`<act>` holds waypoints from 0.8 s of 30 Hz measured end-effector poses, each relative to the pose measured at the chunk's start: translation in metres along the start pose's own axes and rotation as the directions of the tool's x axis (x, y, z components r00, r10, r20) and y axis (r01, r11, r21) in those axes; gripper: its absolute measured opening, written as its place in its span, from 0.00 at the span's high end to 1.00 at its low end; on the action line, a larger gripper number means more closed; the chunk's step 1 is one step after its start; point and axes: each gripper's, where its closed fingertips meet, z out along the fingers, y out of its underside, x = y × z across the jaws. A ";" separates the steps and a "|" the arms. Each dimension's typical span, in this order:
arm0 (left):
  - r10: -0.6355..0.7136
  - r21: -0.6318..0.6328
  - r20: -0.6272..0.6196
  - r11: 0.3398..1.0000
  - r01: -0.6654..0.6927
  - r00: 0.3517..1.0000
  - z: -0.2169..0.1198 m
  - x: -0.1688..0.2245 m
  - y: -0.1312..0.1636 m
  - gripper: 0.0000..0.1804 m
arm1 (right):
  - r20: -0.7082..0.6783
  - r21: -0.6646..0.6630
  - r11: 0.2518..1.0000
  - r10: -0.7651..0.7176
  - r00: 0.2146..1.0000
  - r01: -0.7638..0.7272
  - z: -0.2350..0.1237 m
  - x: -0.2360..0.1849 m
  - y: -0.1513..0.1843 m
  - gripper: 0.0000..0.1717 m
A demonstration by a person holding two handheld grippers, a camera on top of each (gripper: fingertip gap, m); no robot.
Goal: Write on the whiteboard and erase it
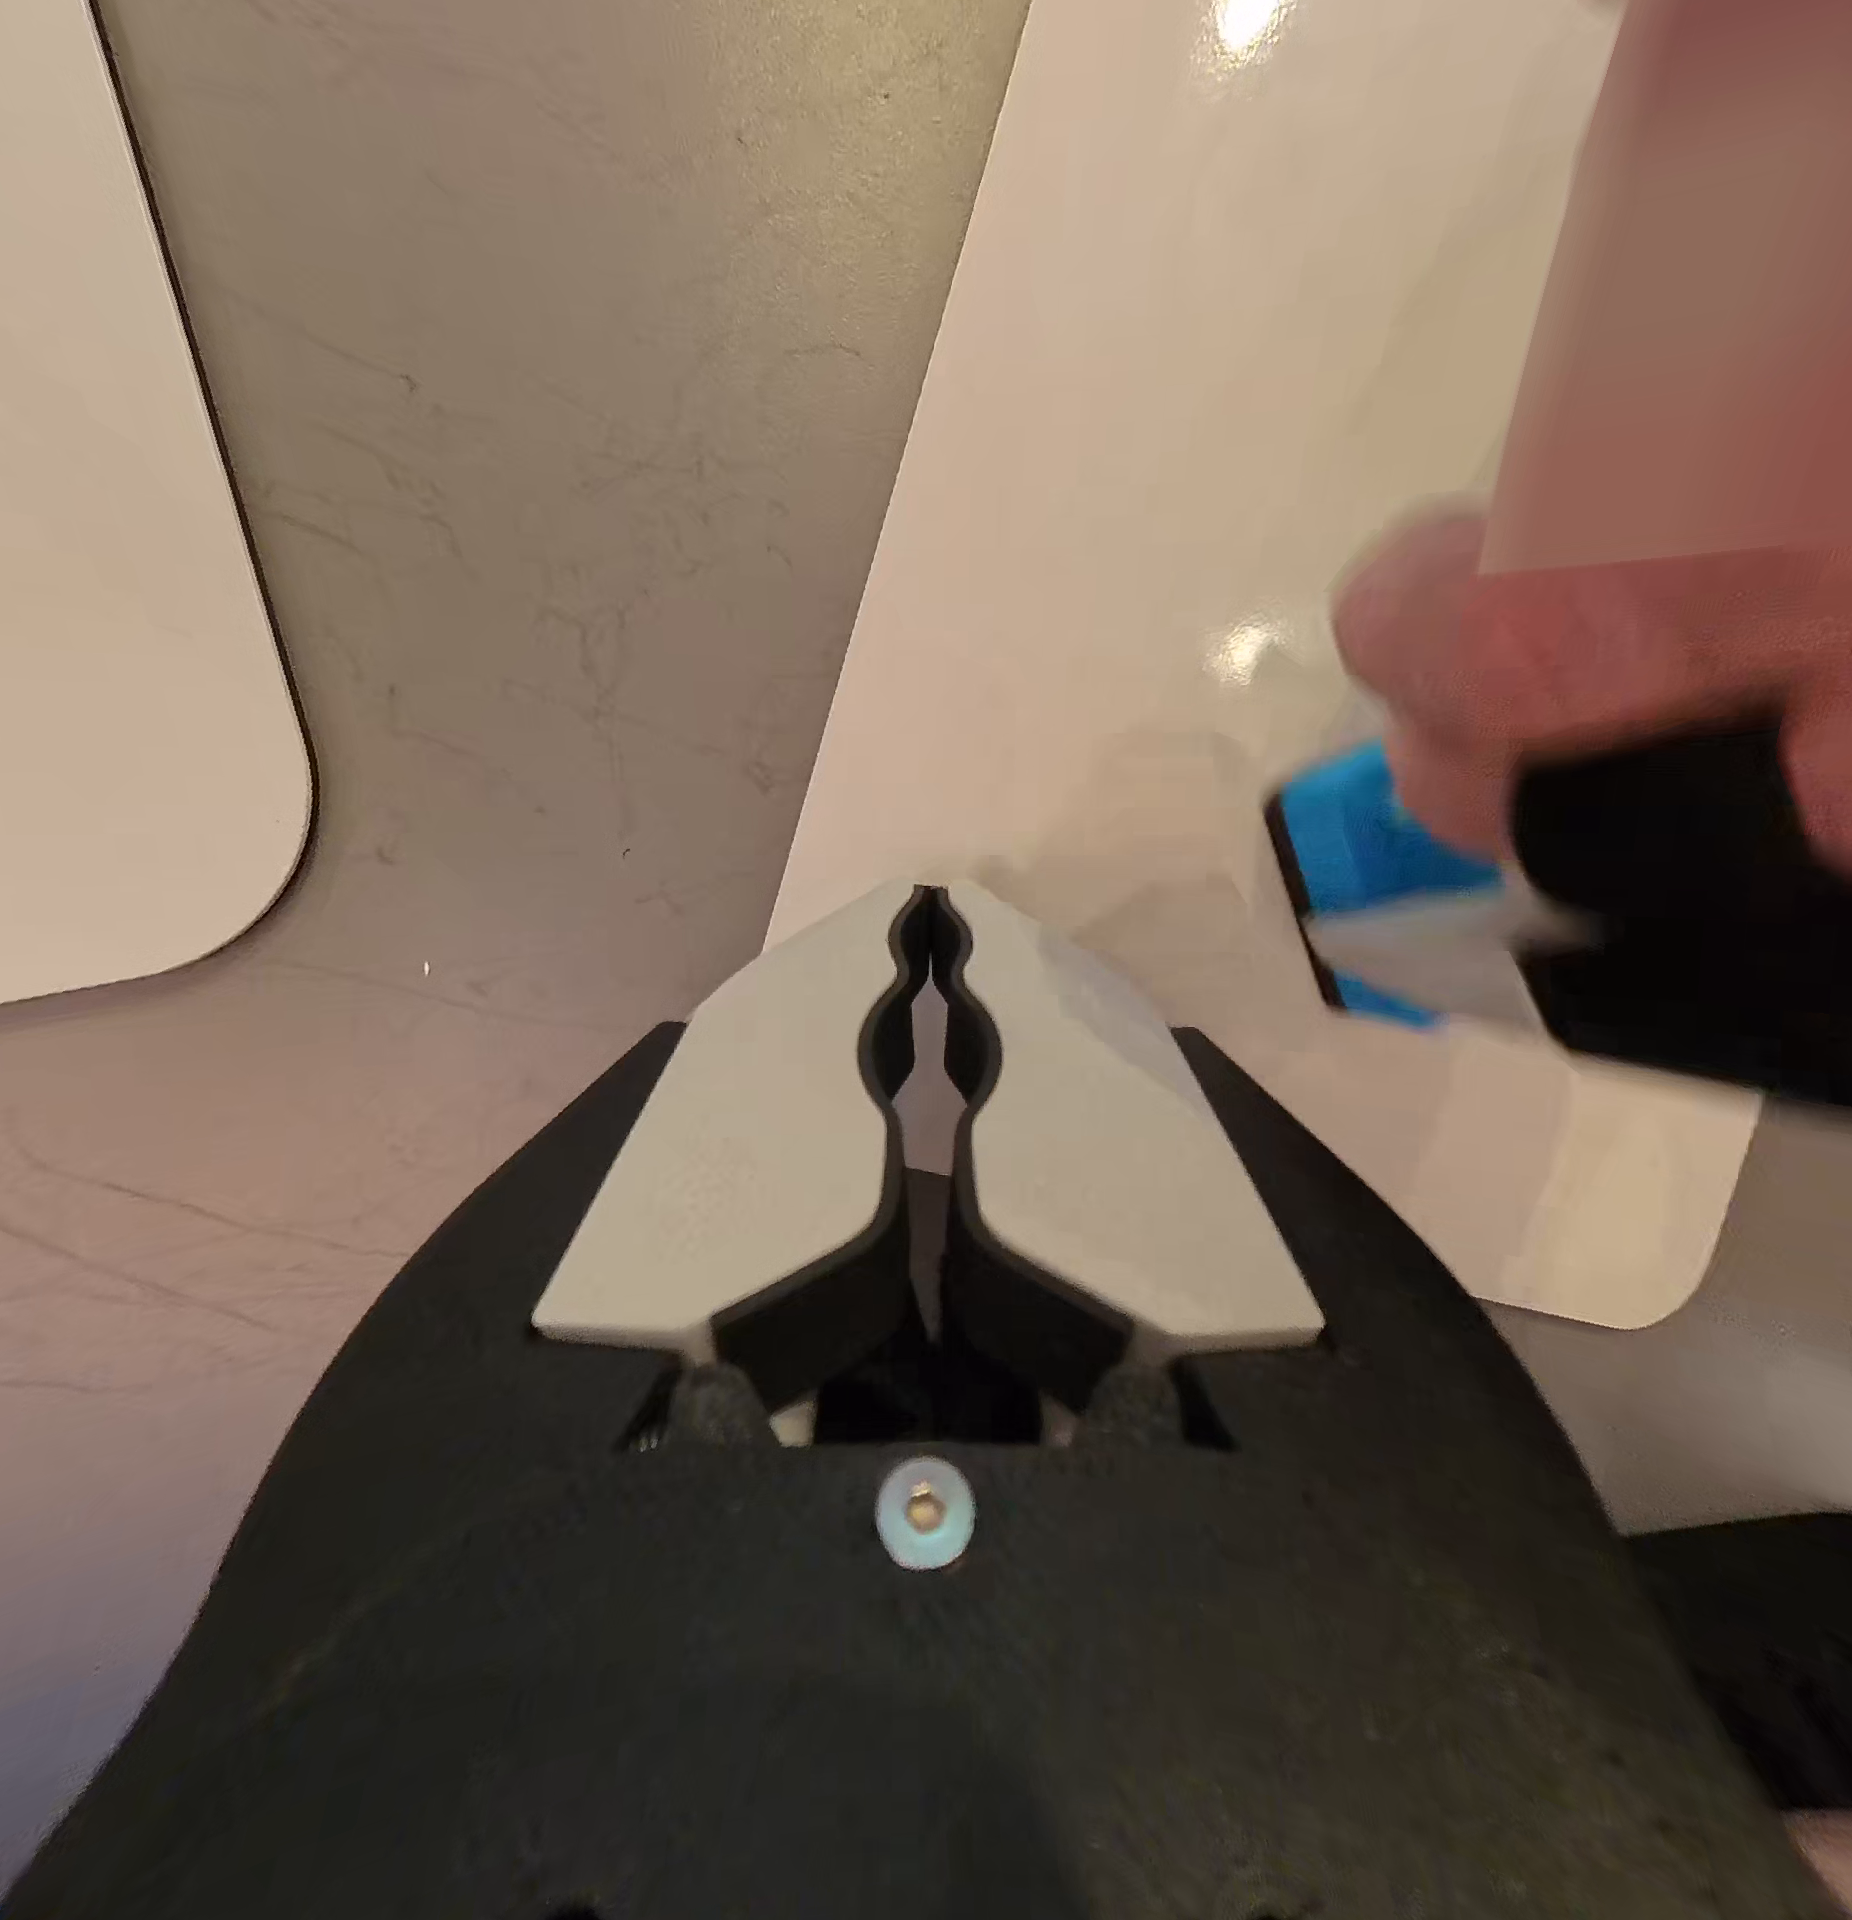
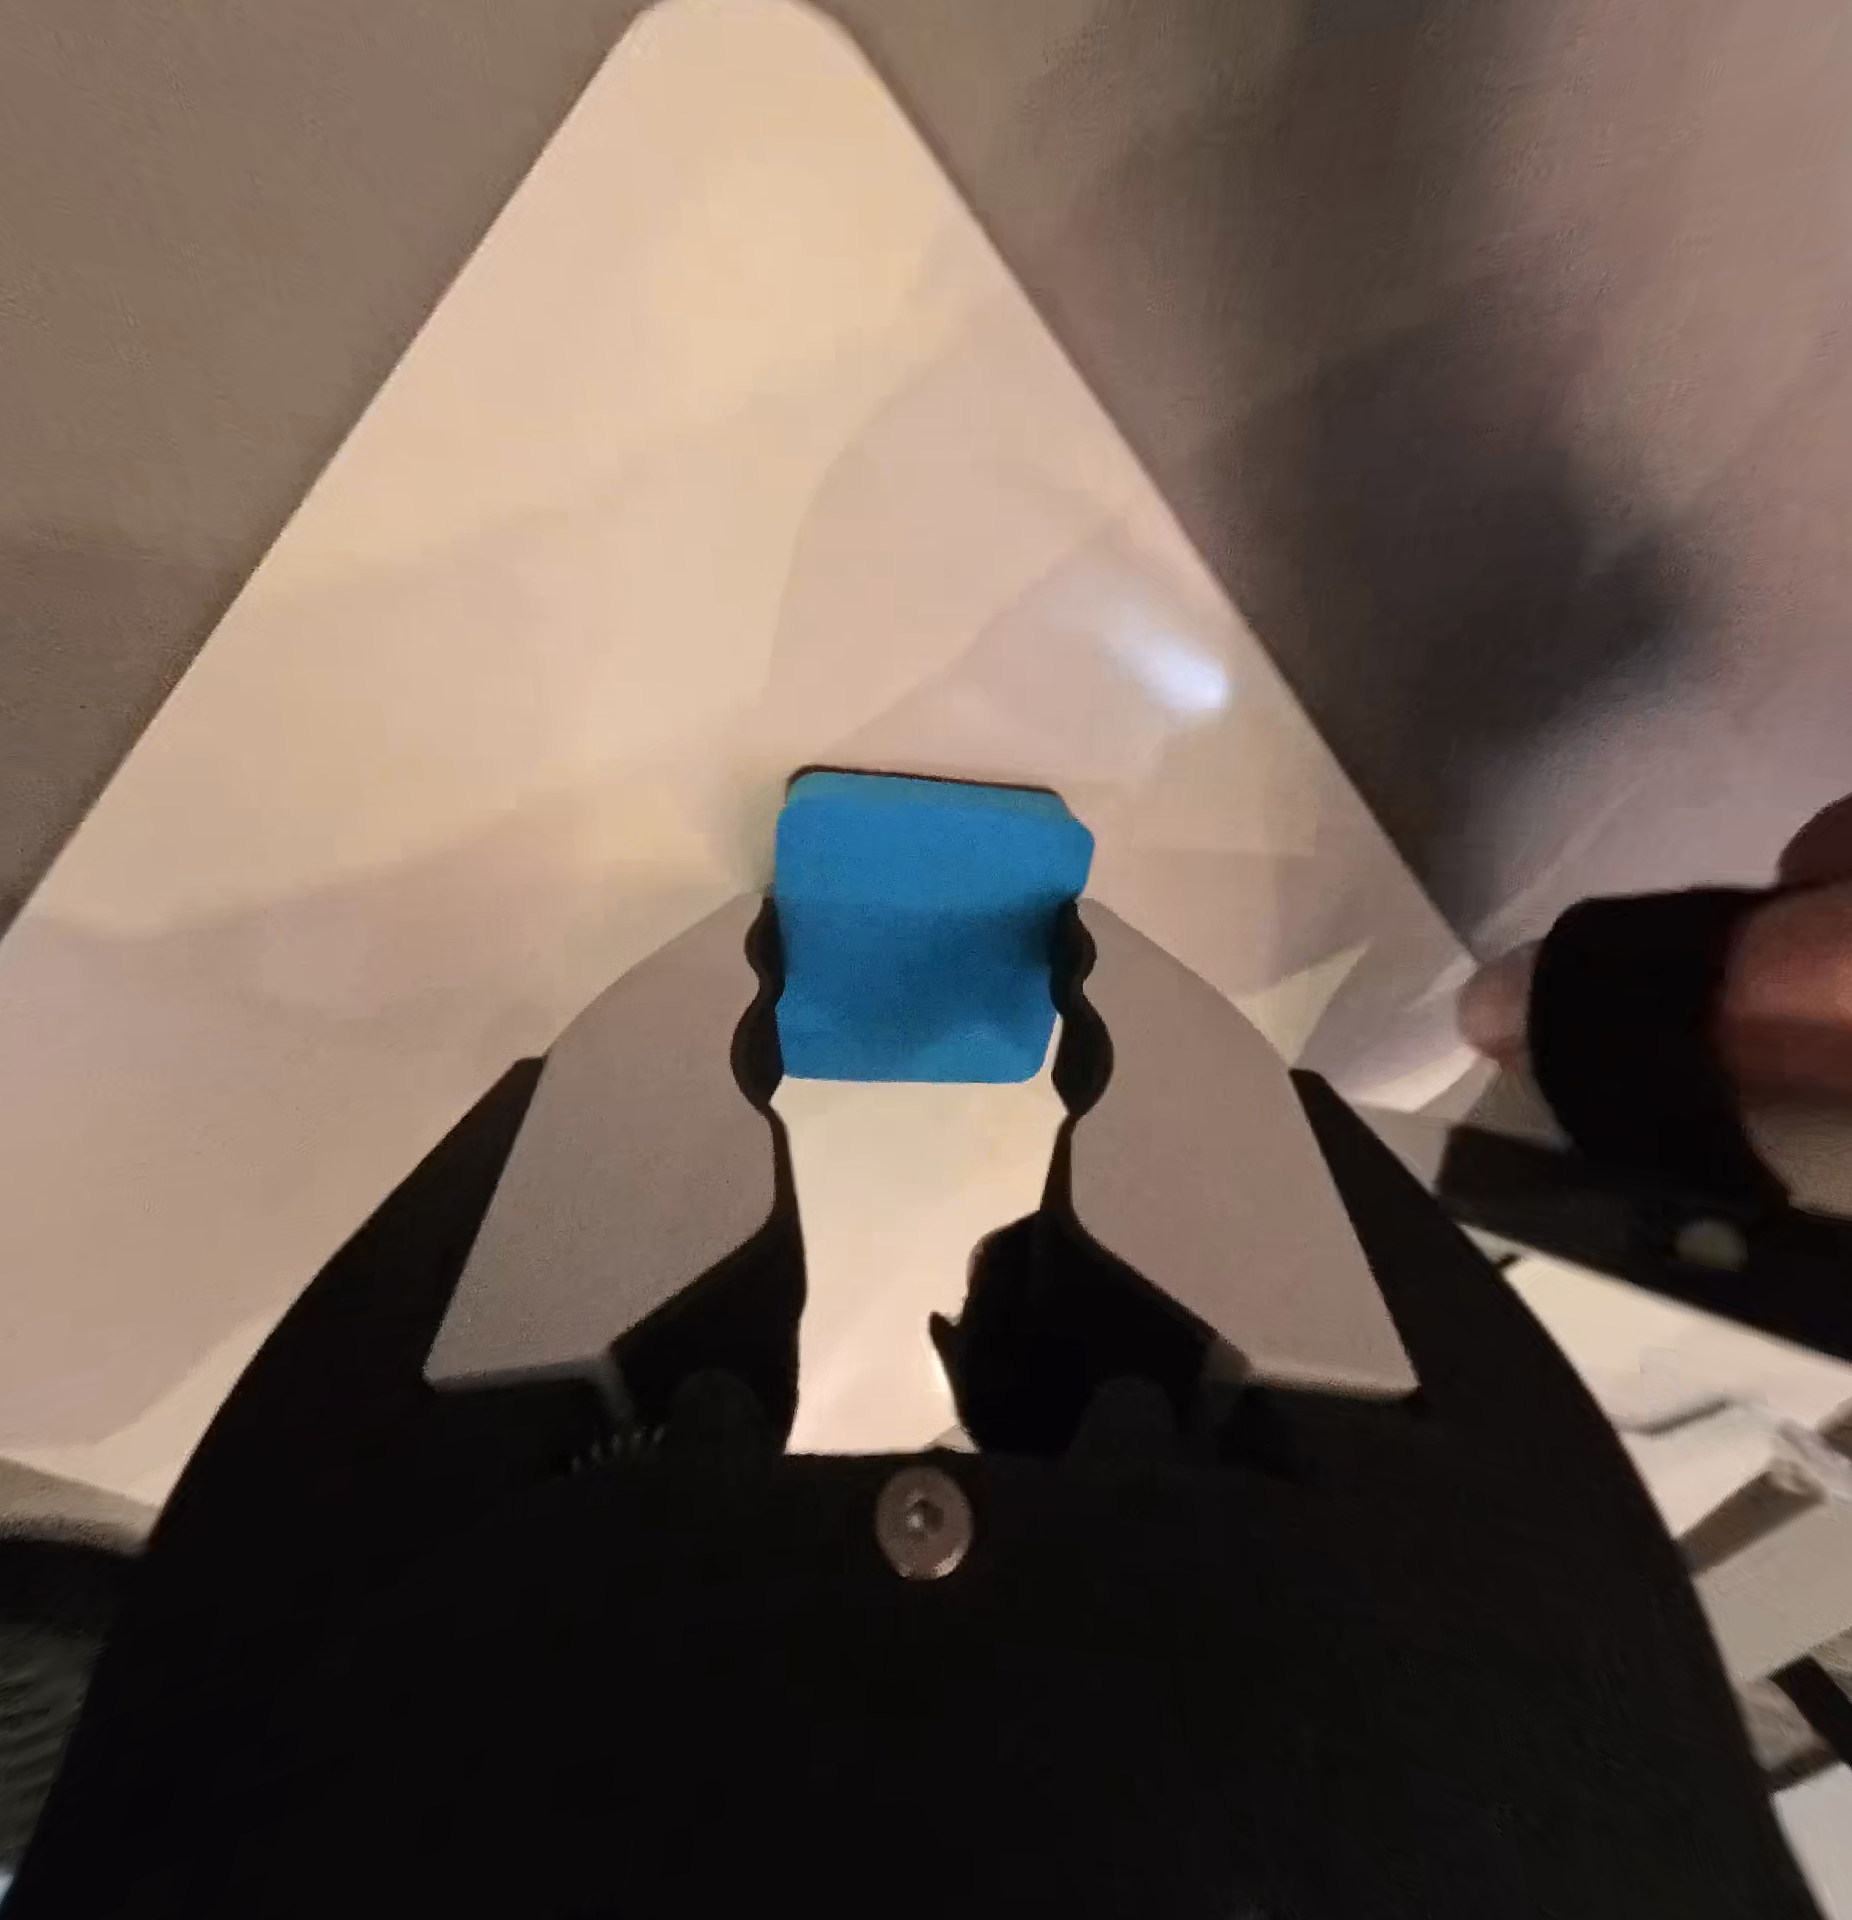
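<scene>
On whiteboard (image 2: 486,727) — R gripper (image 2: 917,977) clamps eraser (image 2: 917,925); edges near.

No writing, label, brand or number can be read in either view. The whiteboard (image 2: 610,582) shows a blank white face.

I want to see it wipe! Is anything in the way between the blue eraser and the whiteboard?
Nothing visible is in the way. The right gripper holds the blue eraser between its fingers, right over the whiteboard, which looks bare around it. The left gripper is off to the side, shut.
</scene>
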 end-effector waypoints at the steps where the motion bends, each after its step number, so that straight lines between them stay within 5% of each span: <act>1: 0.000 0.000 -0.001 1.000 0.000 1.000 0.000 0.000 0.000 1.00 | 0.007 -0.009 1.000 0.019 1.000 -0.019 -0.002 -0.003 0.014 0.70; 3: 0.000 -0.002 -0.006 1.000 0.000 1.000 0.000 0.000 0.000 1.00 | -0.009 -0.046 0.995 0.088 0.996 -0.089 -0.002 0.010 0.036 0.70; 7: -0.001 -0.001 -0.001 1.000 0.001 1.000 0.000 0.000 0.000 1.00 | -0.009 0.014 1.000 0.001 1.000 -0.001 0.000 0.004 0.004 0.70; 11: -0.002 -0.003 -0.004 1.000 0.002 1.000 0.000 0.000 0.000 1.00 | -0.003 -0.034 0.995 0.098 0.995 -0.098 -0.004 0.004 0.044 0.70; 15: -0.002 -0.003 0.001 1.000 0.002 1.000 0.000 0.000 0.000 1.00 | -0.014 -0.020 1.000 0.016 1.000 -0.016 -0.002 -0.003 0.020 0.70; 18: -0.002 -0.005 -0.001 1.000 0.002 1.000 0.000 0.000 0.000 1.00 | -0.004 -0.033 0.996 0.079 0.997 -0.080 -0.004 -0.004 0.046 0.70; 22: -0.001 -0.005 0.004 1.000 0.001 1.000 0.000 0.000 0.000 1.00 | -0.026 -0.053 0.999 -0.001 1.000 0.000 -0.002 -0.002 0.025 0.70; 24: -0.001 -0.005 0.003 1.000 0.001 1.000 0.000 0.000 0.000 1.00 | 0.004 -0.059 0.998 0.009 1.000 -0.009 -0.005 -0.012 0.042 0.70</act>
